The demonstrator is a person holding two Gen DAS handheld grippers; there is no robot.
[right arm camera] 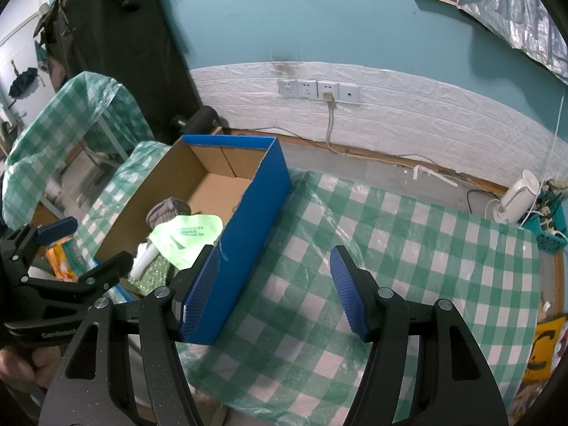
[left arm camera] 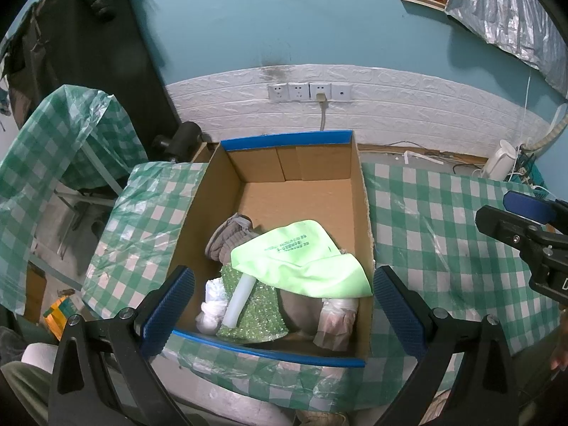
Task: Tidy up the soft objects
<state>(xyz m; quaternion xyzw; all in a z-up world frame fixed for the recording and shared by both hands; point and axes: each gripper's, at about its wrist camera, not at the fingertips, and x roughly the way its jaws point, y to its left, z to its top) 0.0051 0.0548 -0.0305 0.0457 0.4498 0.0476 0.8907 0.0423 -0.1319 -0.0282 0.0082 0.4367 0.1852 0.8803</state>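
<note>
Now left tool [left arm camera: 284, 305] spread wide above box [left arm camera: 360, 213]; green cloth [left arm camera: 301, 259] inside.

Blue-sided box [right arm camera: 248, 220], brown inside; lime-green cloth [left arm camera: 301, 259]; grey sock [left arm camera: 227, 238]; green-white checked tablecloth [right arm camera: 408, 248].

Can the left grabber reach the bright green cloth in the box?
Probably yes. The left gripper hangs open just above the near end of the box, and the green cloth lies on top of the pile with nothing over it.
</note>
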